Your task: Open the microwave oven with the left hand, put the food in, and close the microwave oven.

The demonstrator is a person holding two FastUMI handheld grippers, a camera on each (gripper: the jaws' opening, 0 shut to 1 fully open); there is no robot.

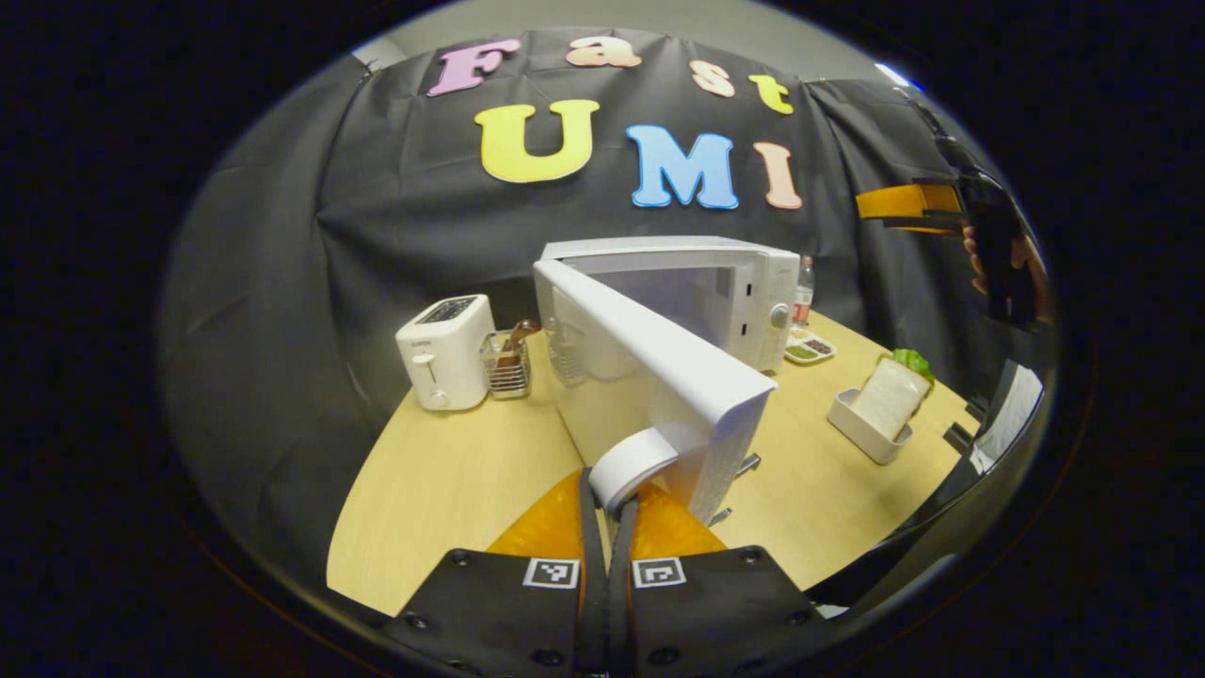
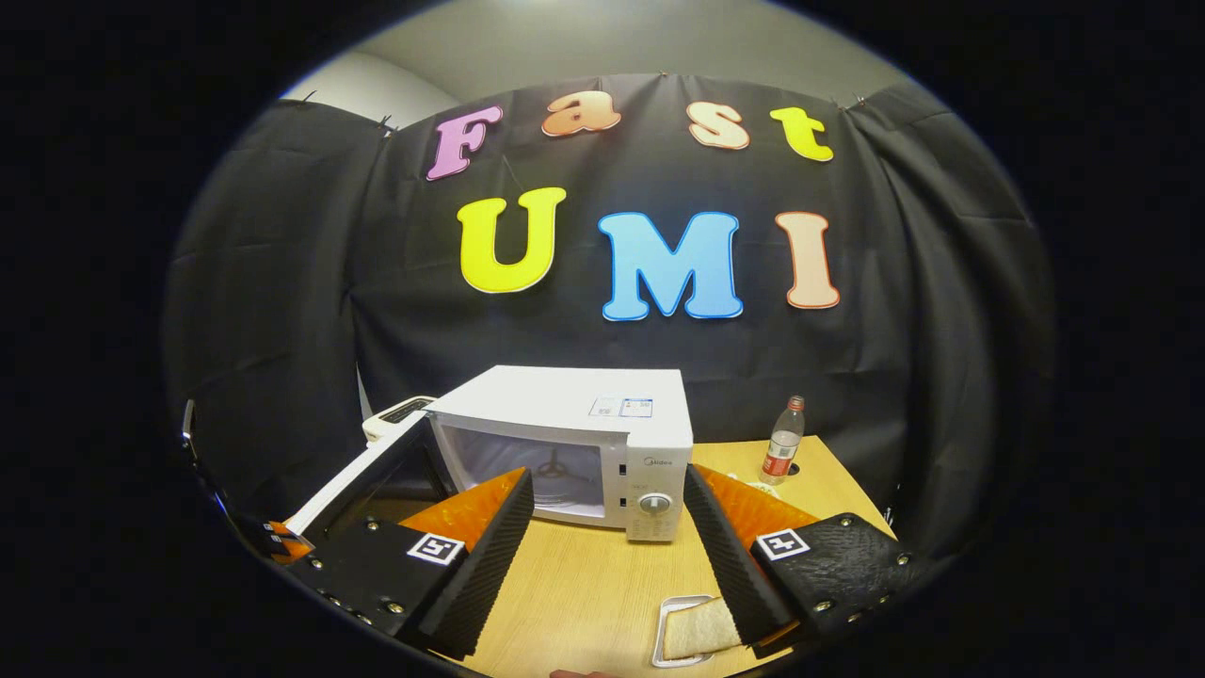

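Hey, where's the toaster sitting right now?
In the left gripper view, the toaster stands on the table's far left, just left of the wire basket and the open microwave door.

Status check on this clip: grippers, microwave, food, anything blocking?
Left gripper shut on door handle, microwave door swung open. Right gripper open, above bread tray. Cavity unobstructed.

Crinkled black cloth wall (image 2: 904,282) hangs behind a pale wooden table (image 1: 442,480); above the cloth, a plain grey wall (image 2: 602,47) catches soft overhead light.
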